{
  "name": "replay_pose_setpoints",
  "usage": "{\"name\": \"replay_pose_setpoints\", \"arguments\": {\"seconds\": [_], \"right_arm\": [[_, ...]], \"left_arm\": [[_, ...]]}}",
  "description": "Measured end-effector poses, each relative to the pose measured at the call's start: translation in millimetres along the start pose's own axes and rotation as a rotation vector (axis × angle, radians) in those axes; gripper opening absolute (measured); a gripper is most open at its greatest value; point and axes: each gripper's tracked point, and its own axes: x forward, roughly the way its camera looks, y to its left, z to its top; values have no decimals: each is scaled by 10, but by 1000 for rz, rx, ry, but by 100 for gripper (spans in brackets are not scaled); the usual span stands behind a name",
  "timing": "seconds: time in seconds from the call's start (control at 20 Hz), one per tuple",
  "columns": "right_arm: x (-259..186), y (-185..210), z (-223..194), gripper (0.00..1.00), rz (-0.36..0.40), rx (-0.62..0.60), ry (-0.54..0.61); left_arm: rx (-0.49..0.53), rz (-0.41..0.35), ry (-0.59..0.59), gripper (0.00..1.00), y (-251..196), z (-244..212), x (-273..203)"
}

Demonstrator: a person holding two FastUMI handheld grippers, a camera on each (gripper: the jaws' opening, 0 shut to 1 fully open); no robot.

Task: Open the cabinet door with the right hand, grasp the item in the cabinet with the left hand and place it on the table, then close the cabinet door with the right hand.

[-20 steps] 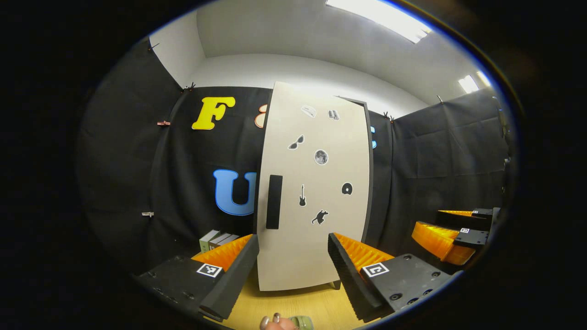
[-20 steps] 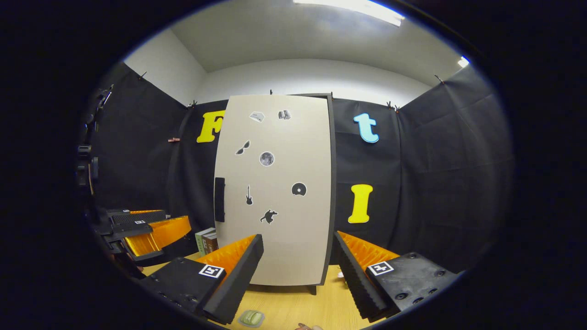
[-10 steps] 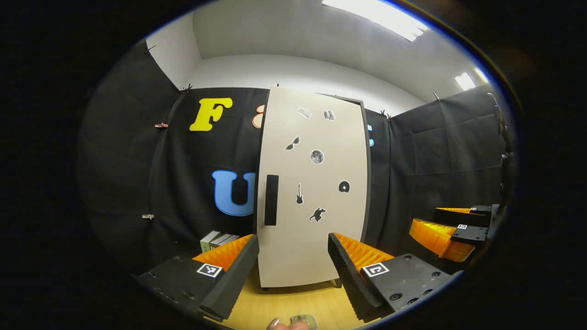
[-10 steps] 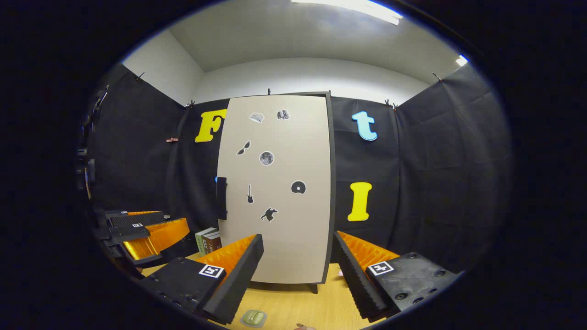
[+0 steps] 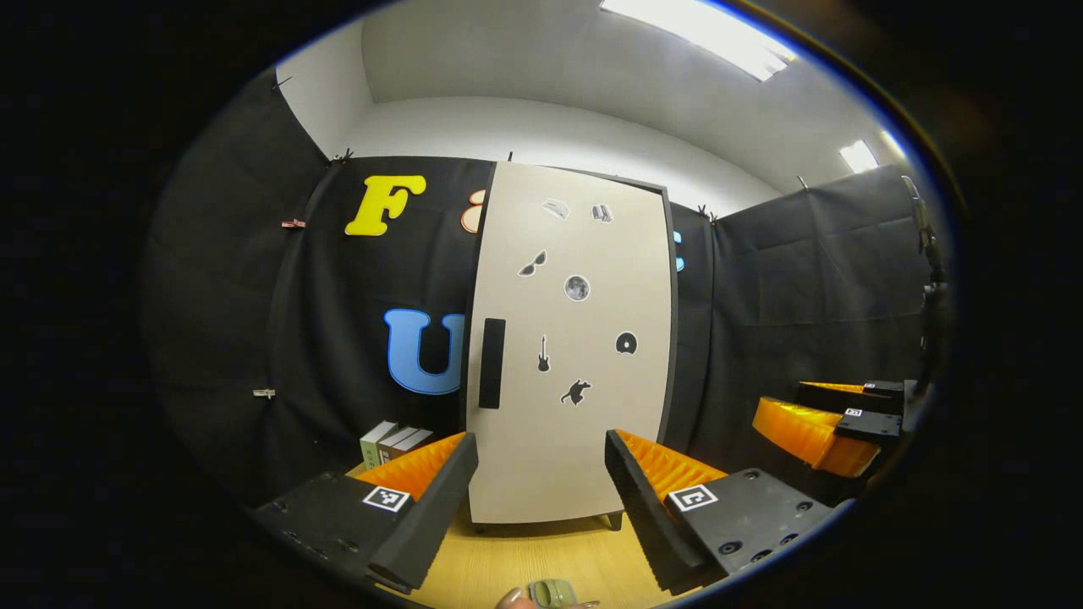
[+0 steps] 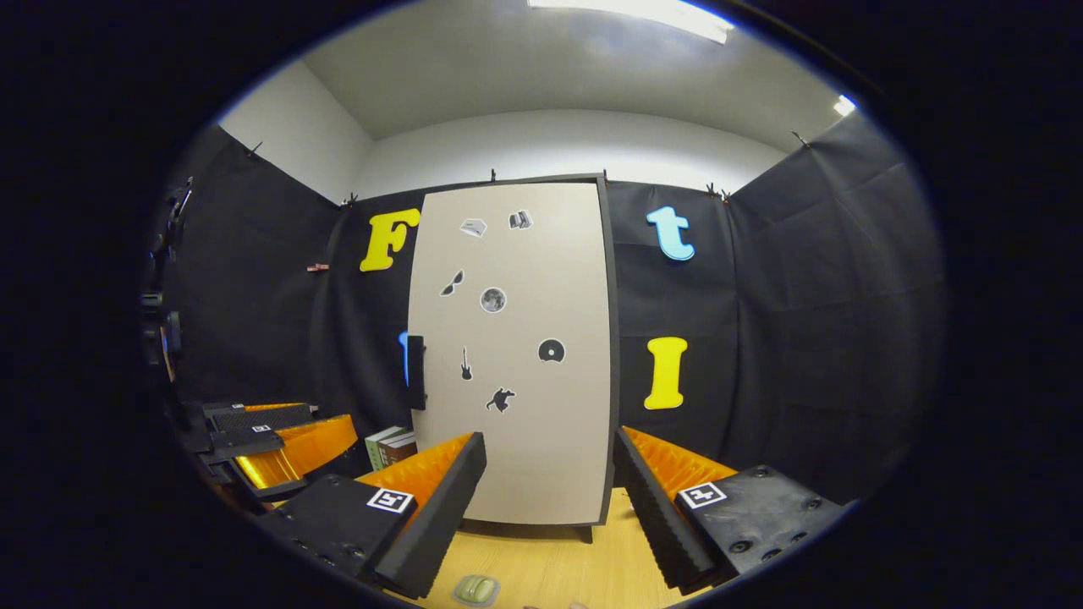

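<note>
The cabinet (image 6: 516, 355) is seen upright on the wooden surface (image 6: 550, 562) with its pale door (image 5: 575, 338) shut and a dark handle (image 5: 492, 364) at the door's left edge. Both the left tool (image 5: 541, 499) and the right tool (image 6: 550, 499) are held wide apart with nothing between them, well short of the door. A small green item (image 6: 475, 589) is seen lying on the surface in front of the cabinet, and books (image 5: 391, 441) are stood at its left.

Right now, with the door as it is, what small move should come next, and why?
Probably just draw the right tongs back and stop. The cabinet door looks shut flush, a small green item lies on the table in front of it, and the left tongs and the right ones are open and empty, so little seems left.
</note>
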Motion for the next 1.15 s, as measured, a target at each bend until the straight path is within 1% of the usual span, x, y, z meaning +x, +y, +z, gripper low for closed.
{"name": "replay_pose_setpoints", "arguments": {"seconds": [0.3, 0.7, 1.15], "right_arm": [[-24, 39, 2, 97, 5, -1, 5], [-3, 21, -34, 98, -12, -10, 19], [32, 91, -66, 97, 8, -18, 24]], "left_arm": [[5, -6, -1, 95, -3, 9, -22], [-2, -6, 3, 95, 29, -14, -2], [-5, -9, 2, 95, 36, -7, 7]]}}
